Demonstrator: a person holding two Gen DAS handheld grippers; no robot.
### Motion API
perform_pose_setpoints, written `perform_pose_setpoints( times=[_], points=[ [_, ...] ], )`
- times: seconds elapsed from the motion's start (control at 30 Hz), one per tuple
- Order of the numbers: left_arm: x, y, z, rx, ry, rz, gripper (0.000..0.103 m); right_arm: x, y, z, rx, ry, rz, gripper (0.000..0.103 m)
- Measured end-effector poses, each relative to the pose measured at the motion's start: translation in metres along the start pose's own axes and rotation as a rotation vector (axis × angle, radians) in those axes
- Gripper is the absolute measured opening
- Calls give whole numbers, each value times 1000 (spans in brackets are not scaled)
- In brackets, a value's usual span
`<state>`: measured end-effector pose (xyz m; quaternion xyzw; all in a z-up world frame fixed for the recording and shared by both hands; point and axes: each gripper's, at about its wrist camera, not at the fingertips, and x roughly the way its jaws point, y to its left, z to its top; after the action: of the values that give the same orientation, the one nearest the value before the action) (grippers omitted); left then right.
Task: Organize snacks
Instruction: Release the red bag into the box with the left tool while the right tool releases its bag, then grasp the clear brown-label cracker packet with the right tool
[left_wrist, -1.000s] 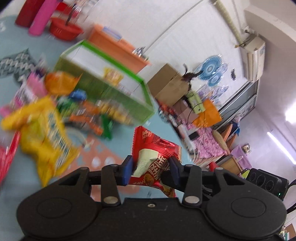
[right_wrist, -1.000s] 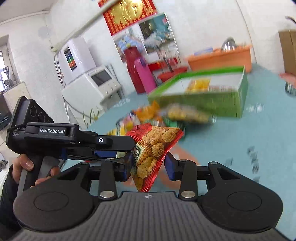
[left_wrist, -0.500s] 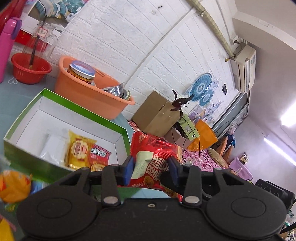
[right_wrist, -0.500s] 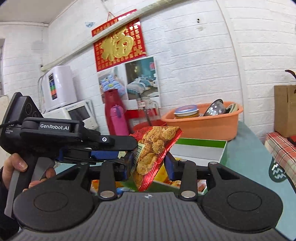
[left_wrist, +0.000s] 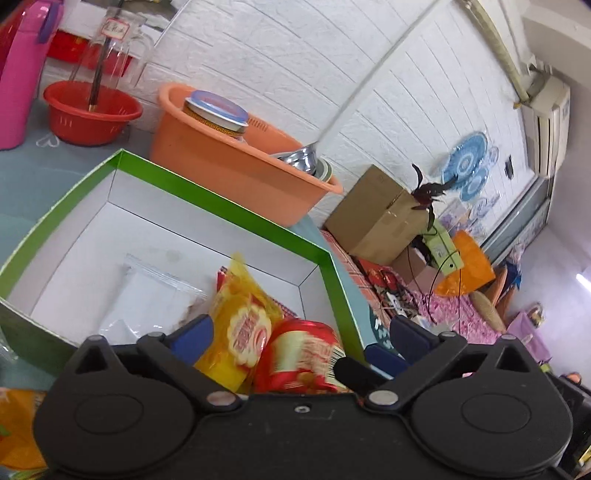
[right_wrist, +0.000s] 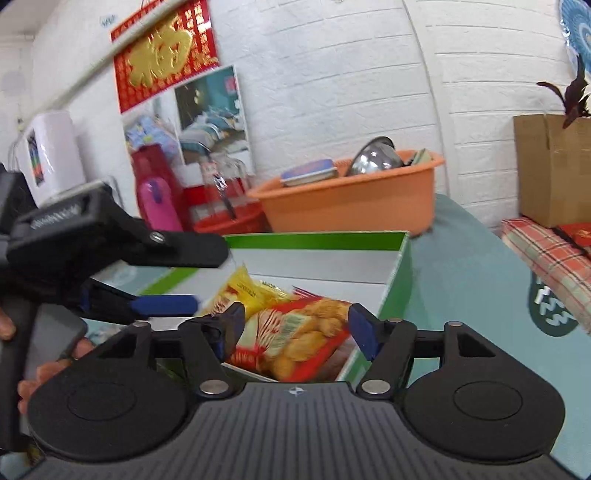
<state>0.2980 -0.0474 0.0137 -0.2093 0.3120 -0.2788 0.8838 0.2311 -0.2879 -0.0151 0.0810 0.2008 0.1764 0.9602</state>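
A green-rimmed white box (left_wrist: 207, 192) sits on the teal table; it also shows in the right wrist view (right_wrist: 317, 236). My left gripper (left_wrist: 301, 338) is open above its near right corner; a blurred red snack bag (left_wrist: 299, 362) lies loose between the jaws beside a yellow snack bag (left_wrist: 243, 321) and a clear white packet (left_wrist: 147, 295). My right gripper (right_wrist: 295, 328) is open over the box; a red bag of fried snacks (right_wrist: 299, 339) lies loose between its jaws, next to the yellow bag (right_wrist: 247, 291). The left gripper (right_wrist: 162, 304) shows at left.
An orange basin (left_wrist: 236, 162) with a tin and metal bowls stands behind the box. A red basket (left_wrist: 92, 114) and a pink flask (left_wrist: 22, 74) stand at back left. An orange snack bag (left_wrist: 18, 428) lies near left. A cardboard box (left_wrist: 376, 218) stands beyond the table's edge.
Both grippers moved forward over the box and opened. The two red snack bags left the jaws and now lie in the box, blurred by motion.
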Motion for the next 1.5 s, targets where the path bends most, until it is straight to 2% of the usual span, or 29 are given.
perform_pose_setpoints(
  times=[0.23,0.37,0.53,0.7,0.87,0.9,1.03,1.07,1.1,1.13,1.17,1.2,1.27,1.4,1.5],
  points=[
    [-62,-22,-6,-1,-60,-45,103,-60,27,13,-30,-112,19,103],
    [-108,-39,-21,21,-108,-20,103,-97,47,8,-17,-154,57,103],
    [-139,-47,-49,29,-118,12,103,-119,63,-11,48,-127,96,103],
    [-127,-31,-57,-12,-74,24,103,-102,65,-27,141,-12,78,103],
    [-92,-11,-50,-21,-36,83,103,-59,45,-36,389,128,131,103],
    [-84,-3,-49,-32,-13,83,103,-51,41,-38,436,147,146,99],
    [-59,12,-46,-74,64,72,103,-27,32,-45,550,182,182,95],
    [-55,12,-46,-66,74,76,86,-23,32,-46,550,188,185,89],
    [-51,10,-46,-49,83,91,69,-20,33,-46,542,199,175,72],
    [-51,8,-47,-29,81,114,47,-20,34,-46,532,204,155,64],
    [-53,6,-49,-9,78,116,38,-23,34,-47,518,199,154,53],
    [-56,5,-50,-4,79,93,34,-27,34,-47,512,196,161,48],
    [-65,2,-55,-28,84,43,34,-39,31,-49,514,188,182,44],
    [-88,-14,-79,-40,89,-13,34,-70,37,-54,497,207,220,44],
    [-107,-24,-105,-75,107,-94,36,-99,50,-66,469,228,280,42]
  ],
)
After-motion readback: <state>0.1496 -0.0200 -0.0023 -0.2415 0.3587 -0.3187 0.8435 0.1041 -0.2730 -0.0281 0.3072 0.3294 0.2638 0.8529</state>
